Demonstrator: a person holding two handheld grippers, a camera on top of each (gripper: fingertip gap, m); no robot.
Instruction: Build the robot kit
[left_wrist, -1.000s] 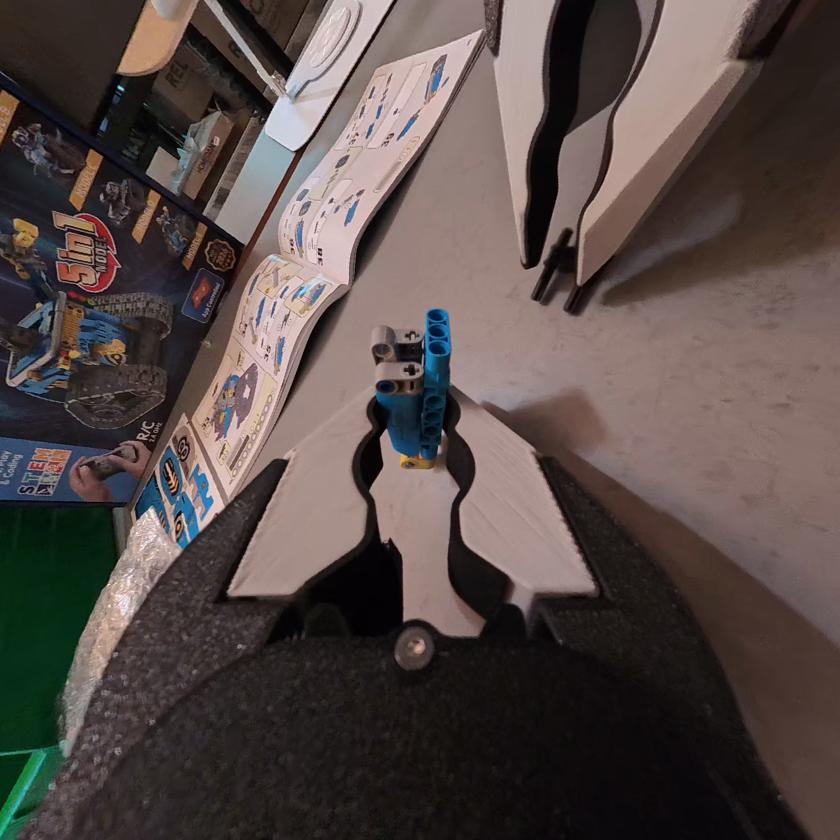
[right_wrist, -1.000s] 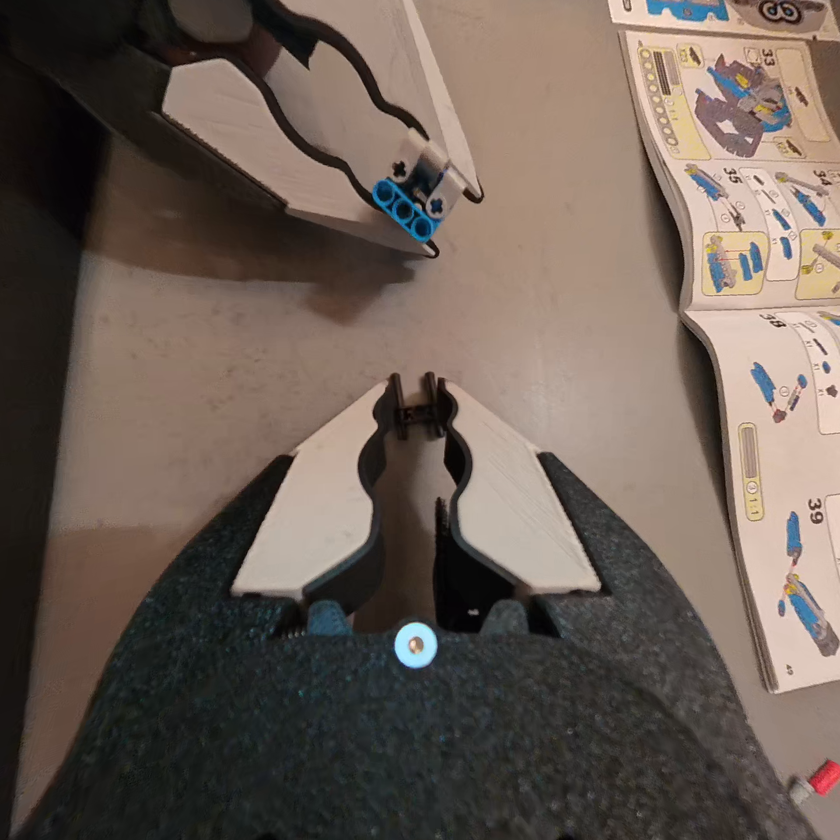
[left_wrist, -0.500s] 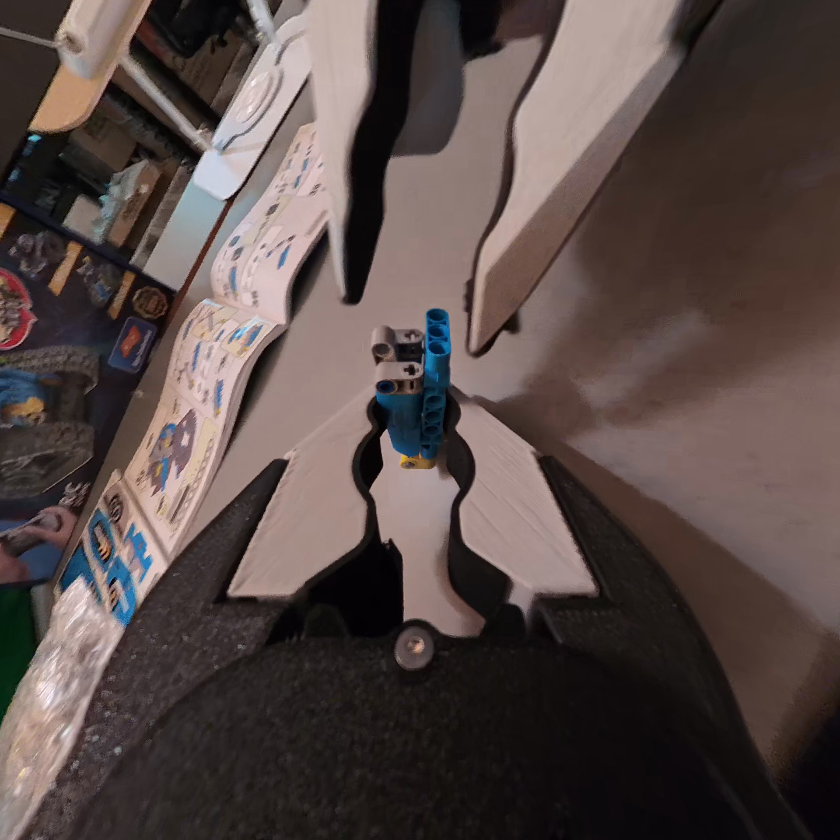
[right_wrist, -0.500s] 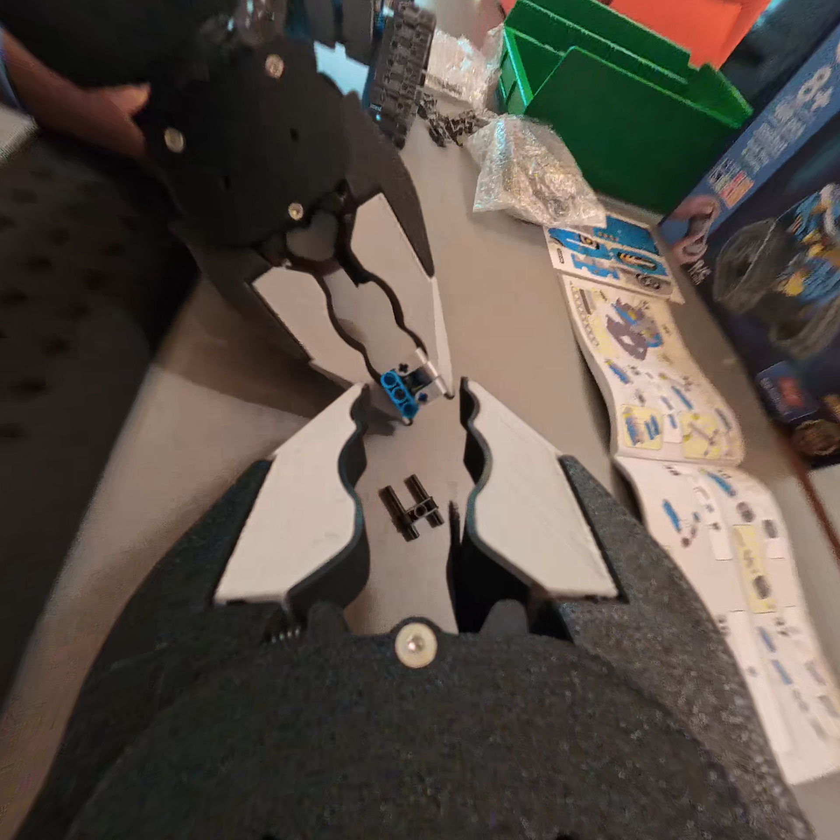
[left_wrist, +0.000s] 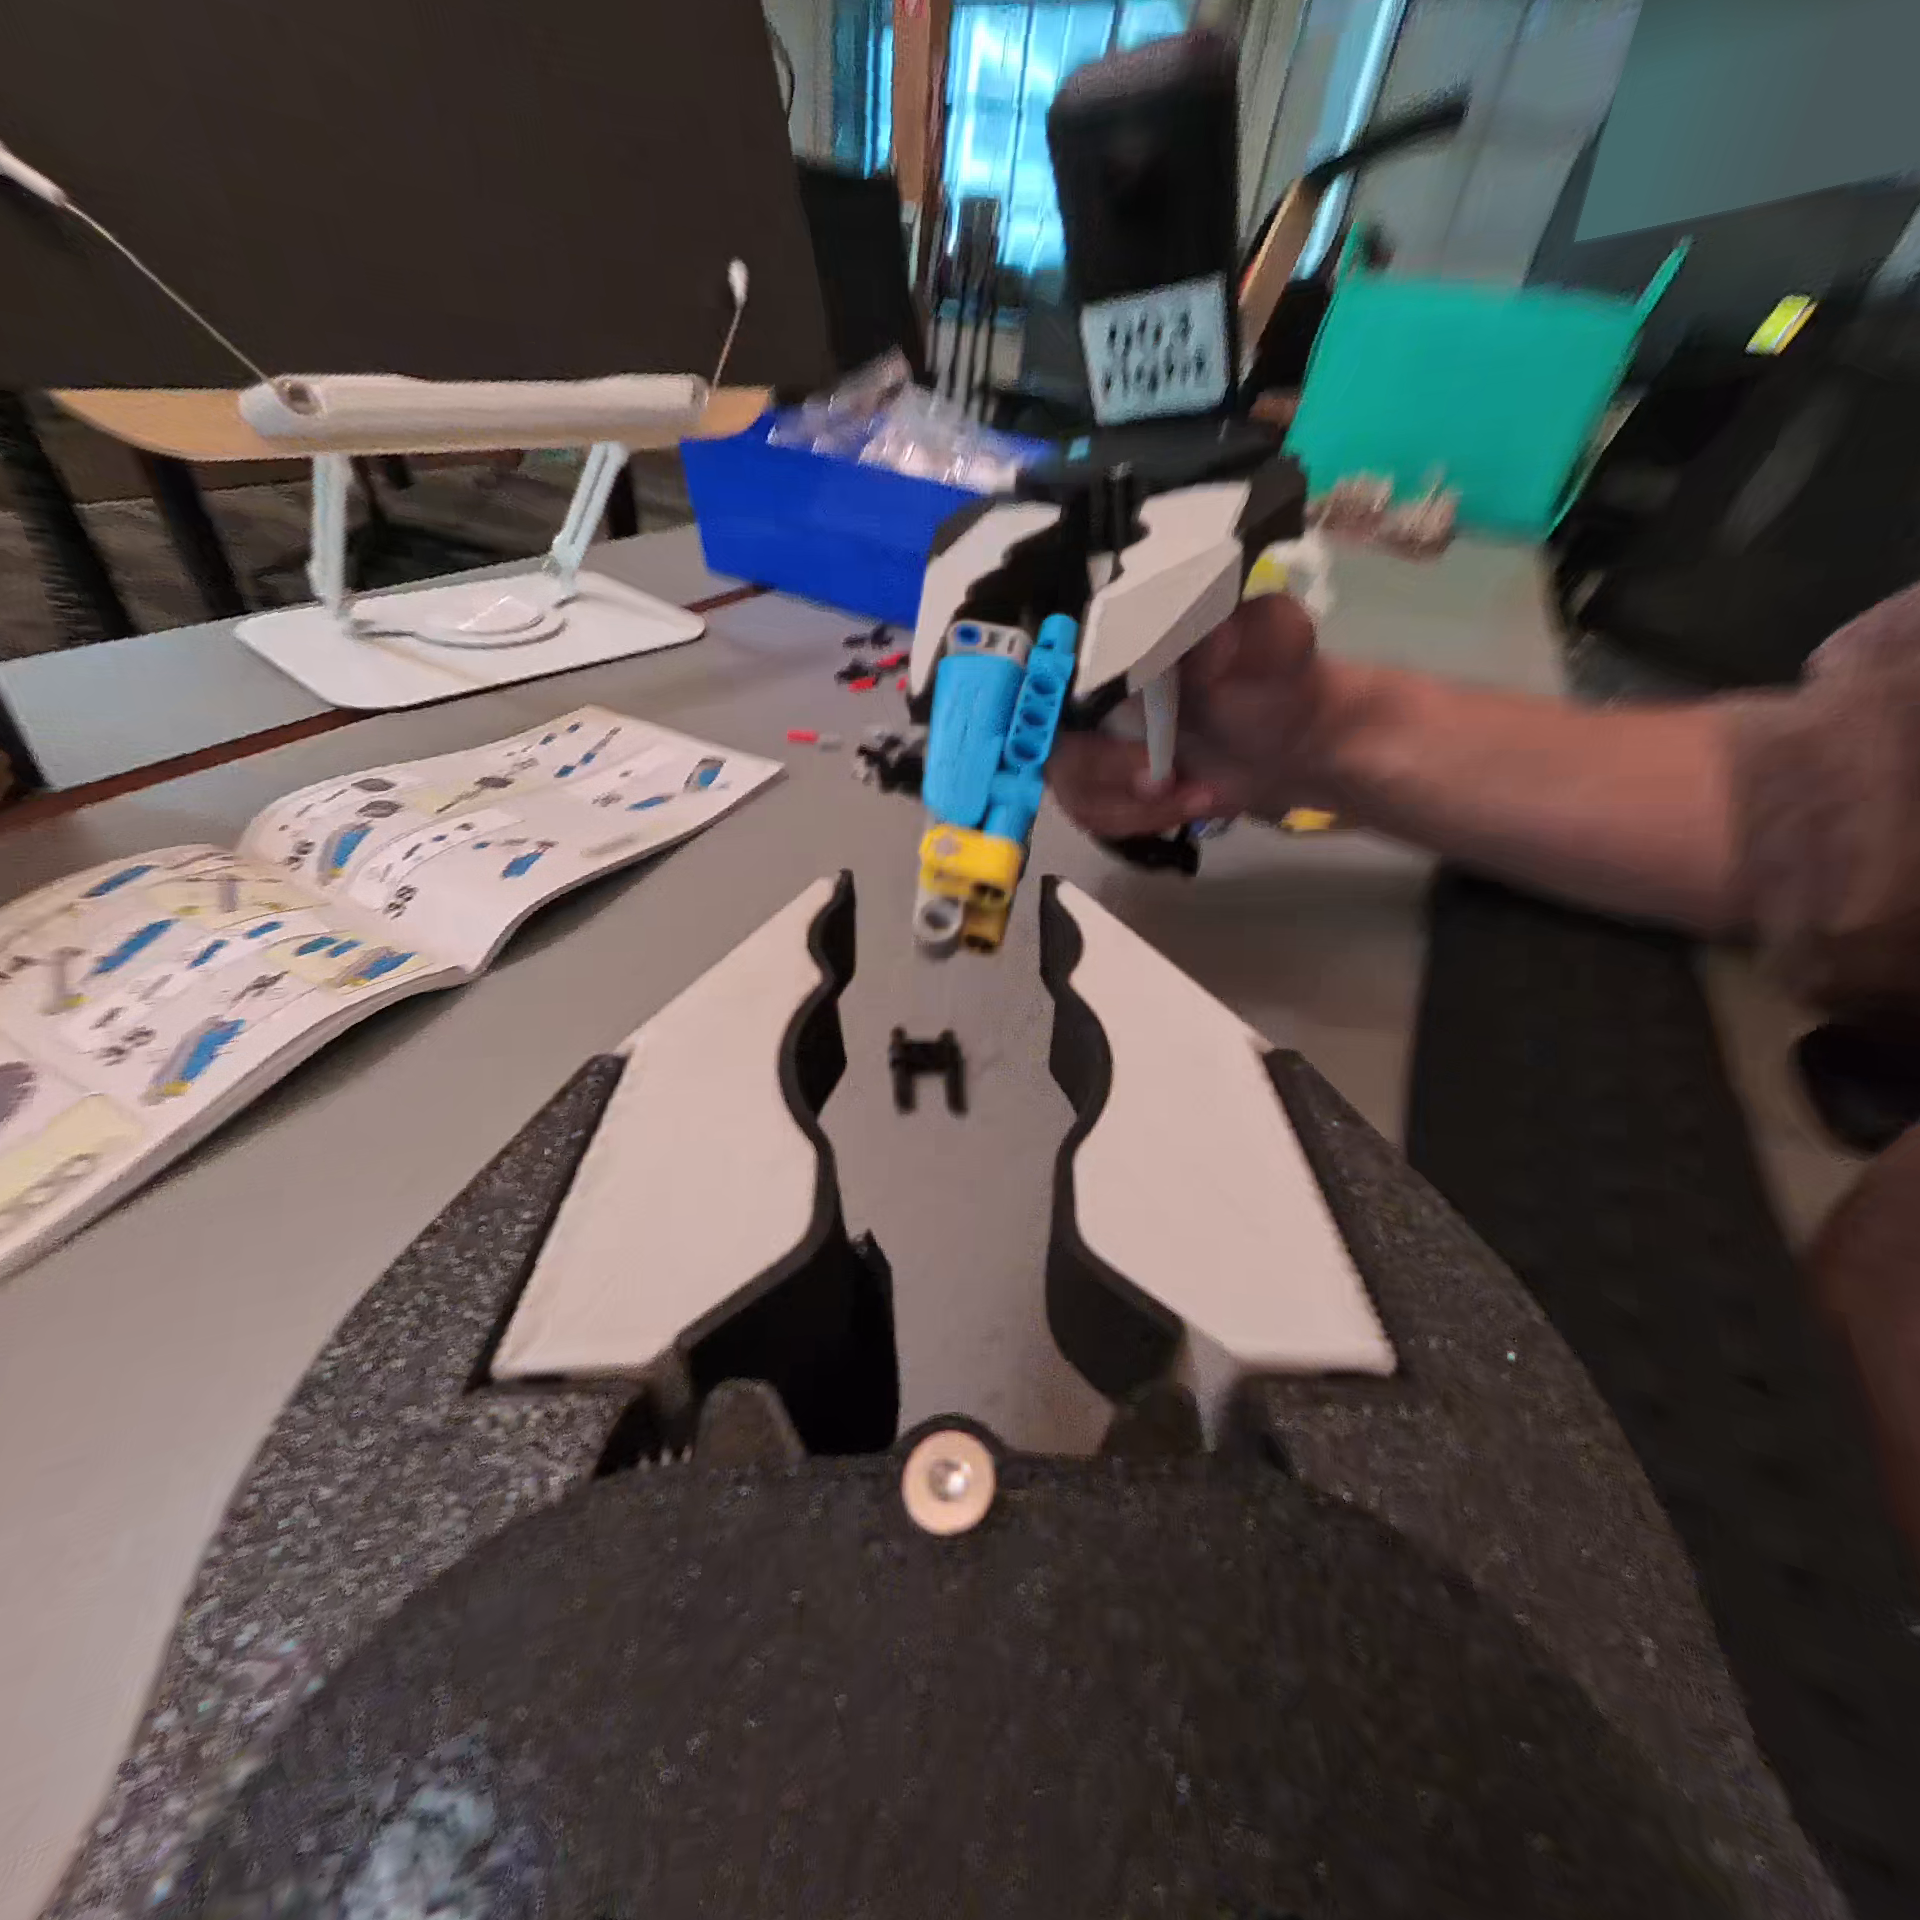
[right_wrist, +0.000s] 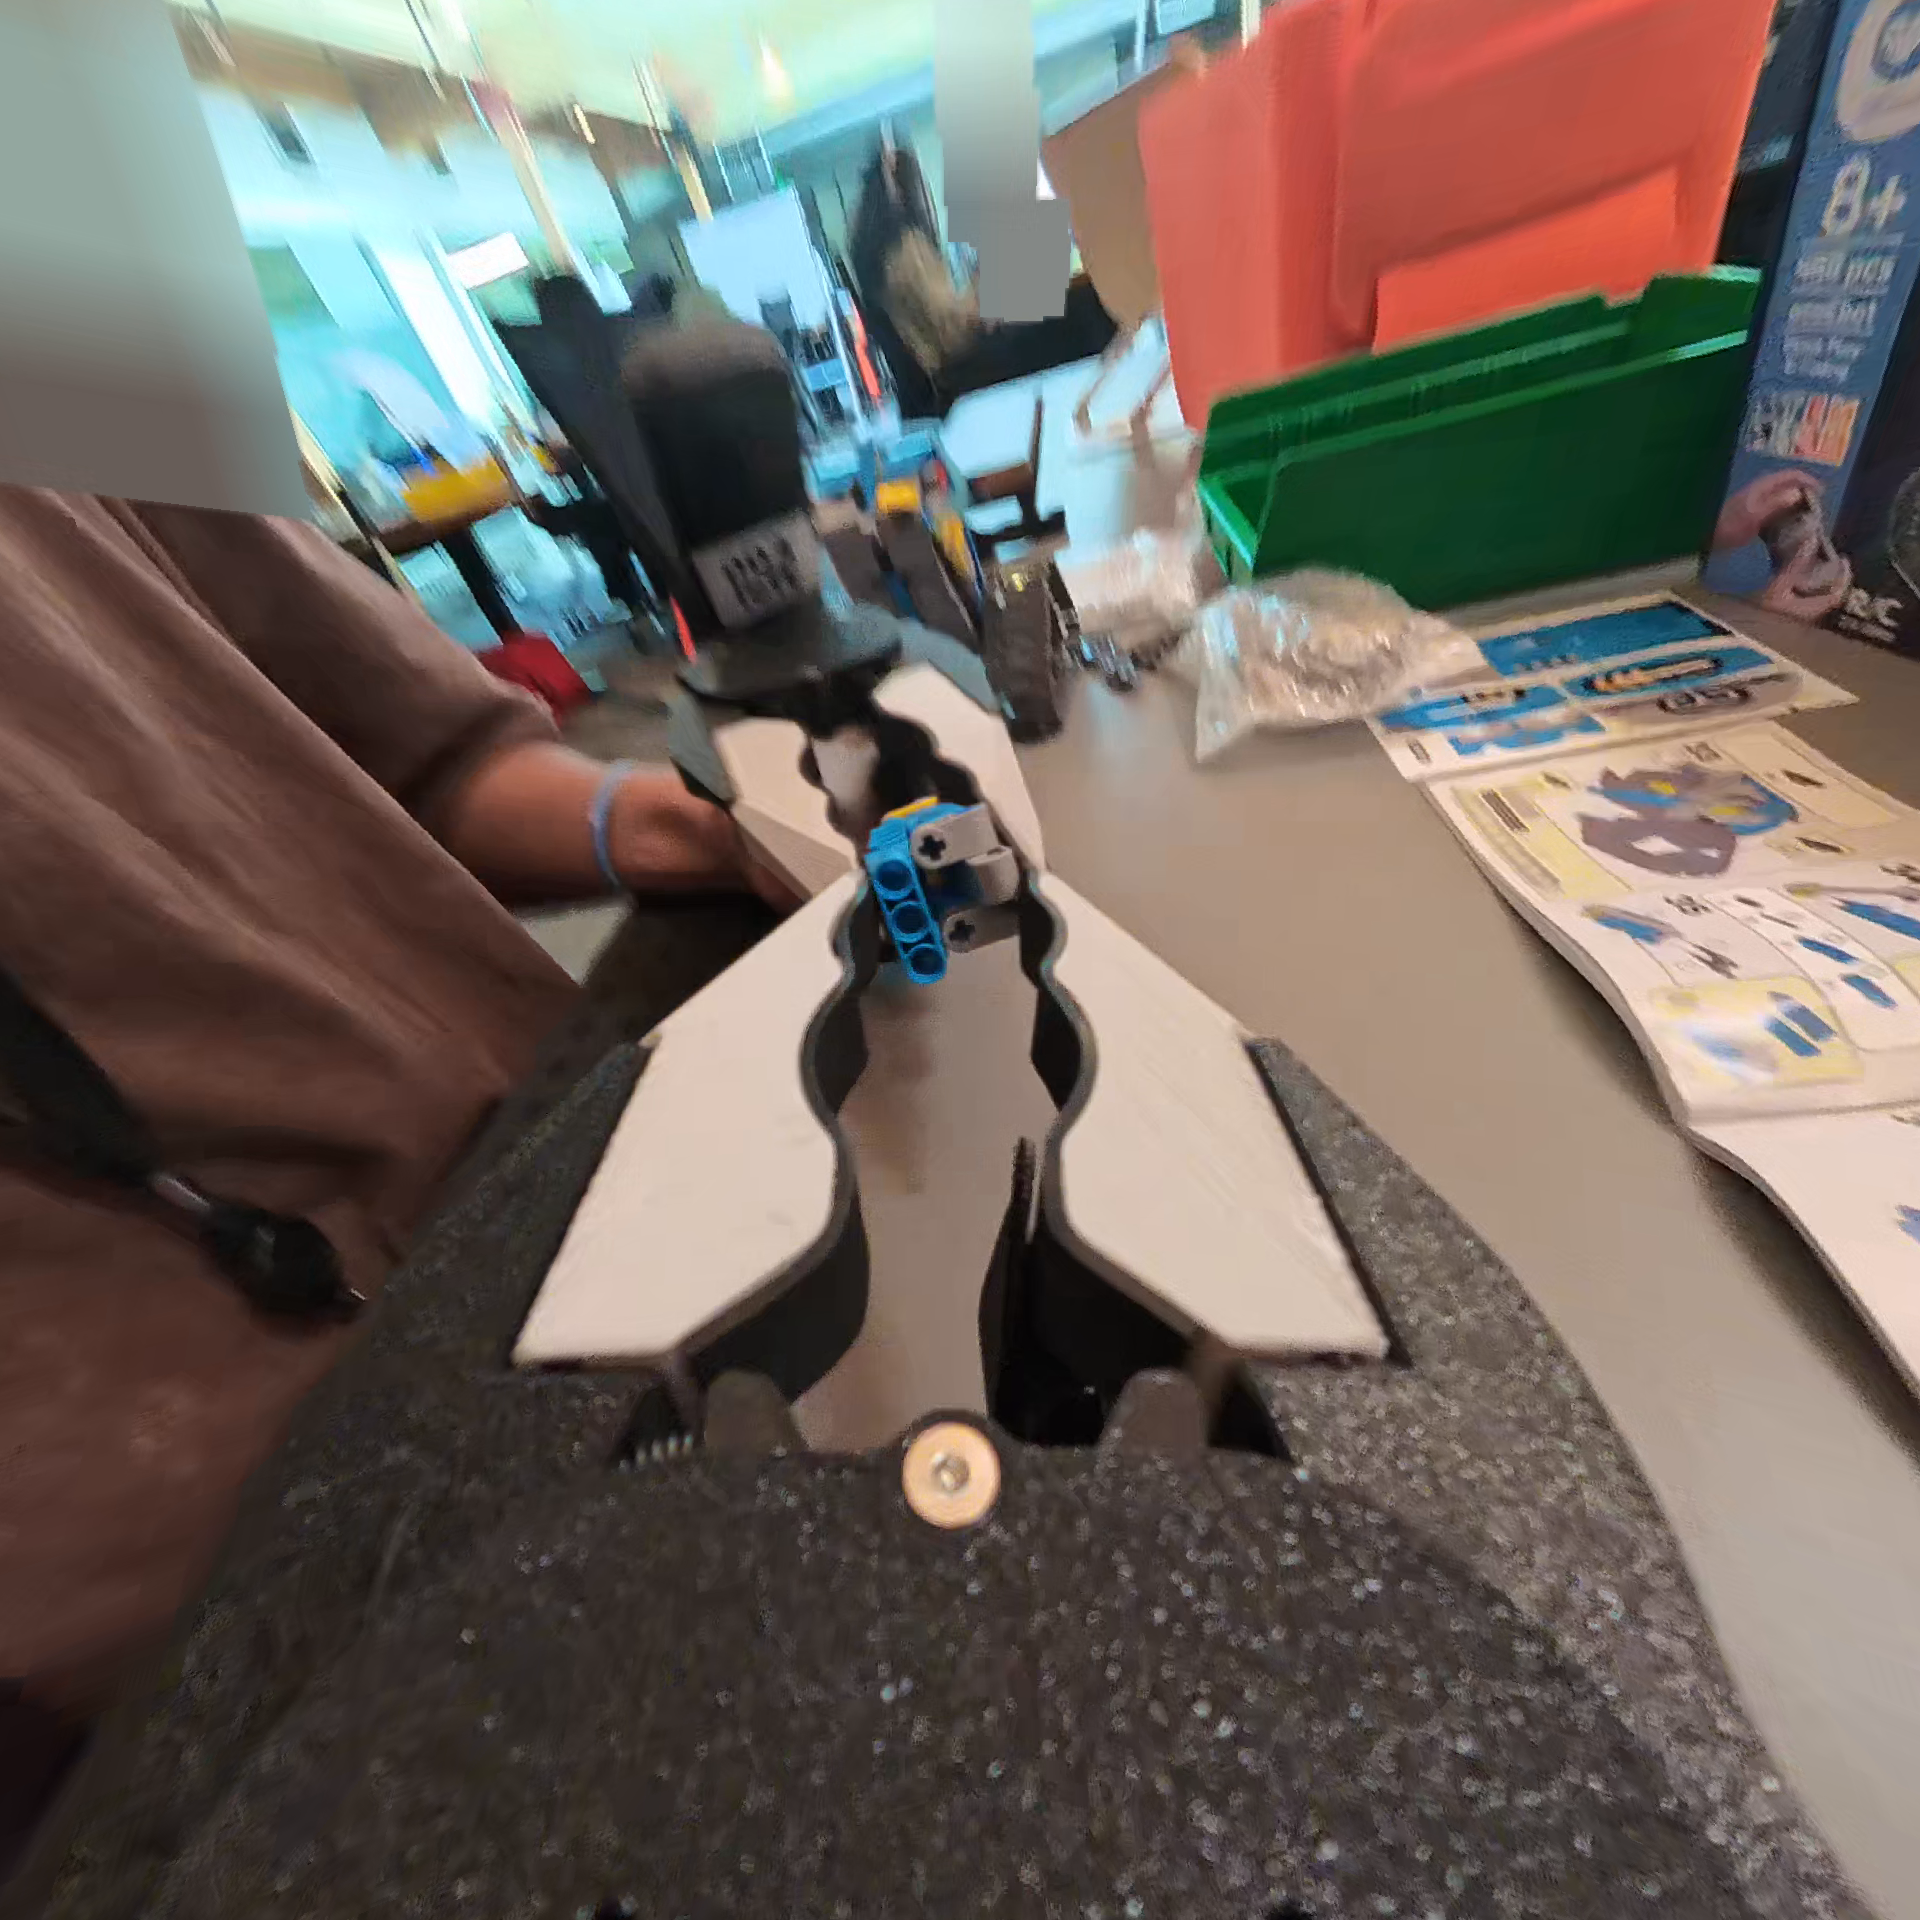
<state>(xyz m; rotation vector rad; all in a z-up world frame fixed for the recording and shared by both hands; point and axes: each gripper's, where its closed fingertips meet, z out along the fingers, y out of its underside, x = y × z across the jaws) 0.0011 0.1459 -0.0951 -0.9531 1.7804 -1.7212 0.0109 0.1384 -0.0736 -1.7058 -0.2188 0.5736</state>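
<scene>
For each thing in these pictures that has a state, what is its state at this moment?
left gripper: open, holding nothing.
right gripper: shut on the blue assembly.
blue assembly: held off the table, yellow end toward the left gripper.
black connector: lying loose on the table, untouched.
instruction booklet: lying open on the table.

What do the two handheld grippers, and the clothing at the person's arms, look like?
The left gripper and right gripper match: speckled black bodies, pale grey pointed fingers with wavy black inner edges, a silver screw at the base. The left arm wears a brown sleeve and a light blue wristband.
</scene>
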